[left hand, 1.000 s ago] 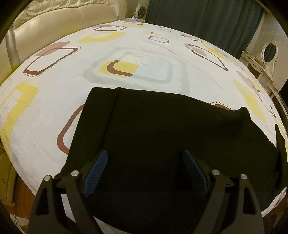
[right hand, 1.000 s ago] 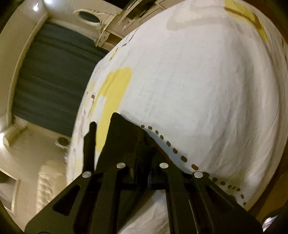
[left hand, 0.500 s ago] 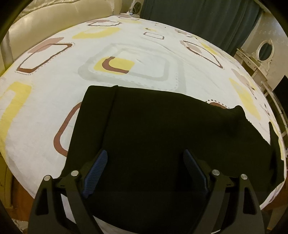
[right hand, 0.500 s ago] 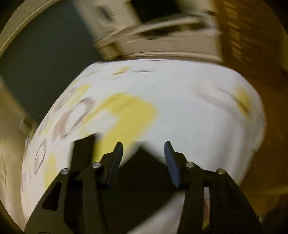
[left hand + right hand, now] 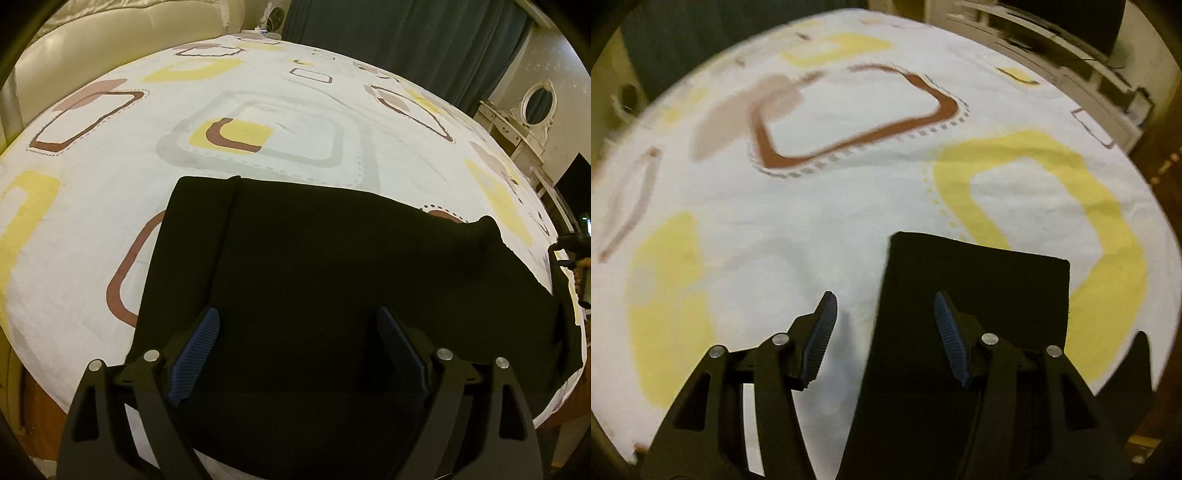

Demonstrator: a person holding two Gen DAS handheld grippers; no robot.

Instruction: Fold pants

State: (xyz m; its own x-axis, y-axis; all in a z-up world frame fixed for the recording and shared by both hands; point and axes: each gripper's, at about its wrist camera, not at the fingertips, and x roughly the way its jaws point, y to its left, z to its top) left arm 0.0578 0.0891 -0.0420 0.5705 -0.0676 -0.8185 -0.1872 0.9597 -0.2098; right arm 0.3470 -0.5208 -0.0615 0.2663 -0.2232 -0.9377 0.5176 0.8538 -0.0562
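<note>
**Operator A:** Report the left gripper (image 5: 297, 354).

**Operator B:** Jaws spread wide, nothing between the blue ribbed pads (image 5: 195, 354). It hangs over the near part of the black pants (image 5: 332, 280), pointing steeply down at them. Whether the tips touch the cloth cannot be told.

**Operator A:** Right gripper (image 5: 882, 334)?

**Operator B:** Jaws parted about halfway, pads clear of any cloth. Its left pad (image 5: 822, 334) sits over bare sheet; its right pad is over the end of a pant leg (image 5: 979, 295). The view is slightly blurred.

**Operator A:** Location of the garment?

**Operator B:** The pants lie flat on the bed sheet (image 5: 92, 206), white with yellow and brown rounded squares, near the front edge. A fold line runs along their left side. In the right wrist view the leg ends in a straight hem lying on the sheet (image 5: 775, 240).

**Operator A:** Surroundings?

**Operator B:** Cream padded headboard (image 5: 122, 33) far left, dark curtain (image 5: 406, 37) behind, dressing table with oval mirror (image 5: 539, 105) to the right.
</note>
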